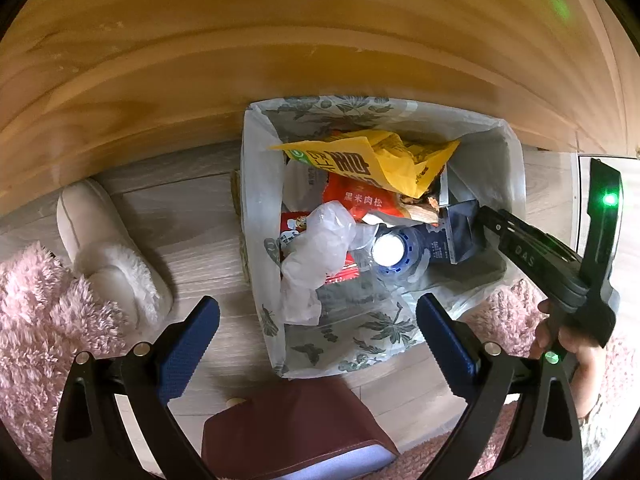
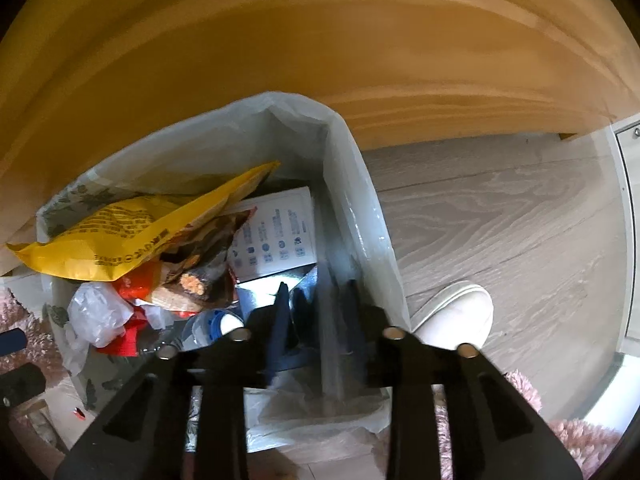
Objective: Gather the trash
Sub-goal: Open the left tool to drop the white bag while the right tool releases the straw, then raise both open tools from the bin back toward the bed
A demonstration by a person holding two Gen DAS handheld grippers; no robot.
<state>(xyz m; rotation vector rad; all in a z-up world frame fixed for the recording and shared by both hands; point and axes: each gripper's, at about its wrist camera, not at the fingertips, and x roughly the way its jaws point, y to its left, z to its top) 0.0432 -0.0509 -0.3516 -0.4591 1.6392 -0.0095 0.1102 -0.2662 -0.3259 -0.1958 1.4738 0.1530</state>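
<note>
bin point(image 1: 516, 184): wrappers, bottle point(image 1: 390, 250) inside | slipper point(image 1: 108, 256) left | cabinet point(image 1: 280, 60) behind

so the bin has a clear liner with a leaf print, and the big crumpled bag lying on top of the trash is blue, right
Not blue: the big crumpled bag on top is yellow with black print, as the left wrist view shows. The rest holds: the bin has a clear leaf-print liner.

Grey wood floor point(image 1: 192, 216), lined bin point(image 1: 256, 184), slipper point(image 1: 108, 248), pink rug point(image 1: 36, 312)
</note>
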